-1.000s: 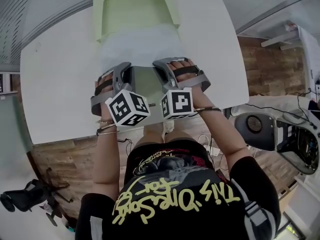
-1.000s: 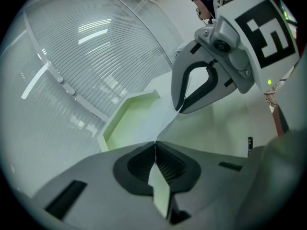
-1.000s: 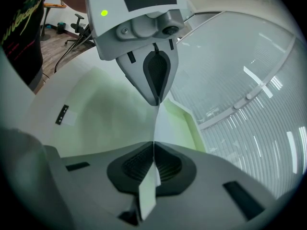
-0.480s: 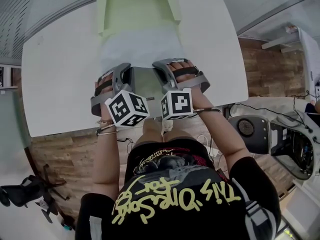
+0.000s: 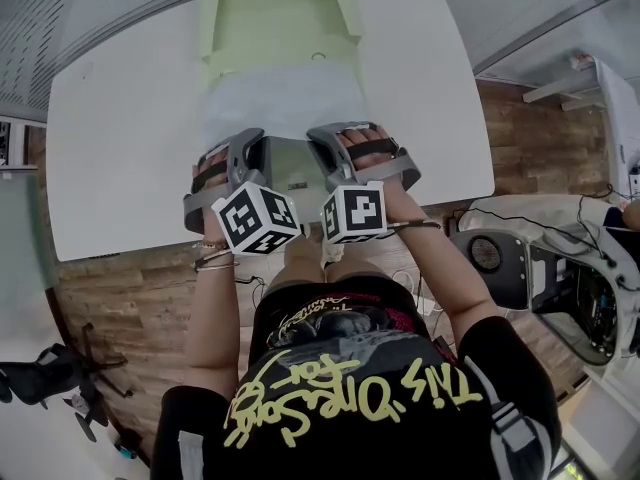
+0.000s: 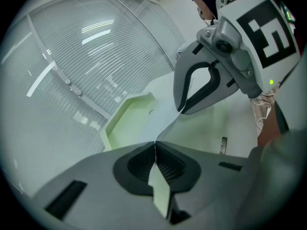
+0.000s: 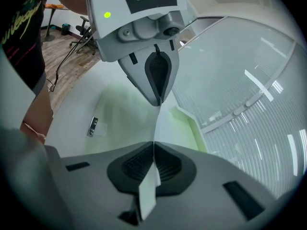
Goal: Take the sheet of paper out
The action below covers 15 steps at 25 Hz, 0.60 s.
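Observation:
A white sheet of paper reaches out of a pale green folder on the white table. Both grippers hold the sheet's near edge, side by side. My left gripper is shut on the left corner; in the left gripper view the paper's edge is pinched between the closed jaws. My right gripper is shut on the right corner, with the paper's edge clamped at its tips. The sheet spans edge-on between the two grippers.
Under the held edge lies a greenish flap with a small clip. The table's near edge is close to the person's body. An office chair and cables stand on the wood floor at the right.
Both grippers have slid a little toward the person with the sheet's edge still held. Their jaws have stayed closed.

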Tool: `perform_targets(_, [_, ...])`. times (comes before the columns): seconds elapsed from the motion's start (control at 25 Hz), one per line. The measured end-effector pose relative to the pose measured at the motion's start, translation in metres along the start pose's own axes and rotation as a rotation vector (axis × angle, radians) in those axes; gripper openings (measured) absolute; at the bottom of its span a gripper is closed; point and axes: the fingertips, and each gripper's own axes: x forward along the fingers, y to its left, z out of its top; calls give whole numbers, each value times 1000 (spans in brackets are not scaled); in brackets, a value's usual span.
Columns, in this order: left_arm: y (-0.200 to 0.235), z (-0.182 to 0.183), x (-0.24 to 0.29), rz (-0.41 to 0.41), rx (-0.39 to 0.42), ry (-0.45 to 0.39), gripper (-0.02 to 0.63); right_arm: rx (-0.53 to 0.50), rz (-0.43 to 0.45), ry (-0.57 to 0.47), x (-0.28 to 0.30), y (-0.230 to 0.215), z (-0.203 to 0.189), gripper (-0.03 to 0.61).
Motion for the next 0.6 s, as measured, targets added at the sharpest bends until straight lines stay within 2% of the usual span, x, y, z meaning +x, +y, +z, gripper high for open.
perform_targets(0.32, [-9, -15, -16, 8, -8, 2, 8, -4, 3, -8, -7, 17, 14, 9])
perform_targets(0.6, [-15, -12, -27, 19, -15, 5, 8, -9, 1, -17, -18, 20, 15, 9])
